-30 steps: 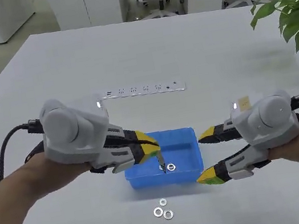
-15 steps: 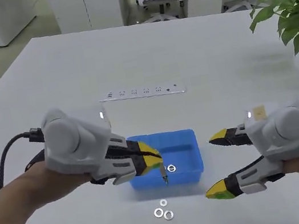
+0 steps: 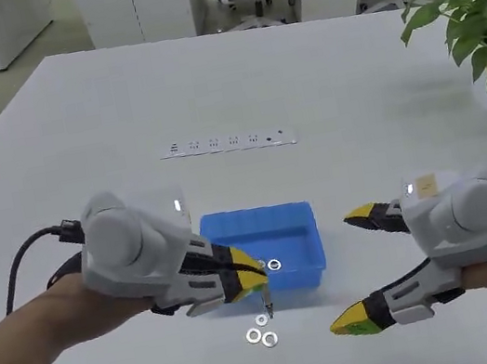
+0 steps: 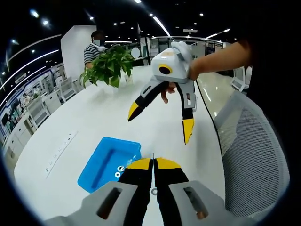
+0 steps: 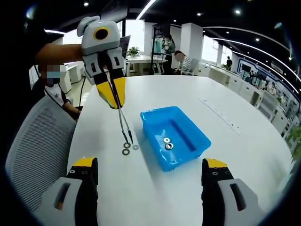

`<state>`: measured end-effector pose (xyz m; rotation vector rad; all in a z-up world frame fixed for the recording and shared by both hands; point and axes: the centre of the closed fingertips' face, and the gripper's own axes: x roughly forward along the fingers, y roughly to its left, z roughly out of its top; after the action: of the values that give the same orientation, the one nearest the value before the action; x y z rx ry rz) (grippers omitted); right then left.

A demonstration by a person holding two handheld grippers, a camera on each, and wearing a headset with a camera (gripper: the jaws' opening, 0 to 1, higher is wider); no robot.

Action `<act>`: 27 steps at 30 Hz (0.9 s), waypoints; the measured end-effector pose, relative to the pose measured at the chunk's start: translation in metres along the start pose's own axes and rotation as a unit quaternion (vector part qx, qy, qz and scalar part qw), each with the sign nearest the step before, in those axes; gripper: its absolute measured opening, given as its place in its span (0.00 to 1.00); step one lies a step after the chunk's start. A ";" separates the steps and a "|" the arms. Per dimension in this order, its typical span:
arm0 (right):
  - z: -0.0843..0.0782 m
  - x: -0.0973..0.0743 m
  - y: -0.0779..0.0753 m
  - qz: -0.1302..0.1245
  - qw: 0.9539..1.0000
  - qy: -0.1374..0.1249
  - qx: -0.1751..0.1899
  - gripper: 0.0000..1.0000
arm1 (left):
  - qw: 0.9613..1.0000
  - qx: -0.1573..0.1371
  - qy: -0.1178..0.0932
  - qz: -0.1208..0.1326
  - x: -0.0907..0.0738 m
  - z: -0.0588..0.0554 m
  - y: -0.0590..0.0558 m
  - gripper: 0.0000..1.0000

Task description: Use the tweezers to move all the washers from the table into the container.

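My left claw (image 3: pixel 251 275) is clenched on the tweezers (image 3: pixel 267 302), its jaws pressed together around the handle so the thin legs hang down past the yellow tips. I hold them close to upright because the points have to come down on a flat ring from above.

The points hang over the loose washers (image 3: pixel 254 335), three of them in a tight cluster on the table (image 3: pixel 321 83), just in front of the container (image 3: pixel 259 215). In the right gripper view the points seem to be at the ring nearest the container wall. I cannot tell whether they touch it or have closed on it.

My right claw (image 3: pixel 349 269) is spread wide and grasps nothing. It sits off to the side, apart from the cluster, so it does not crowd the tweezers.

Two washers (image 5: pixel 166 140) already lie inside the blue container, so I judge the task partway done, with three left. The next pick calls for a gentle, square pinch, since such thin rings may skid away.
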<state>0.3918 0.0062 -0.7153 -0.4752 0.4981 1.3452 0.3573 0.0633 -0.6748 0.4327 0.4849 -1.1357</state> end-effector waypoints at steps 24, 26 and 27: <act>-0.009 0.004 0.009 0.007 1.000 0.013 0.005 1.00 | 1.000 -0.001 0.019 -0.024 0.008 -0.017 -0.015 0.05; -0.010 0.004 0.009 0.008 1.000 0.014 0.005 1.00 | 0.999 -0.001 0.022 -0.026 0.009 -0.018 -0.016 0.05; -0.010 0.004 0.009 0.008 1.000 0.014 0.004 1.00 | 0.999 0.000 0.023 -0.026 0.010 -0.020 -0.017 0.05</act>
<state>0.3827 0.0051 -0.7260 -0.4849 0.5322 1.3521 0.3423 0.0608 -0.6978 0.4496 0.5385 -1.1791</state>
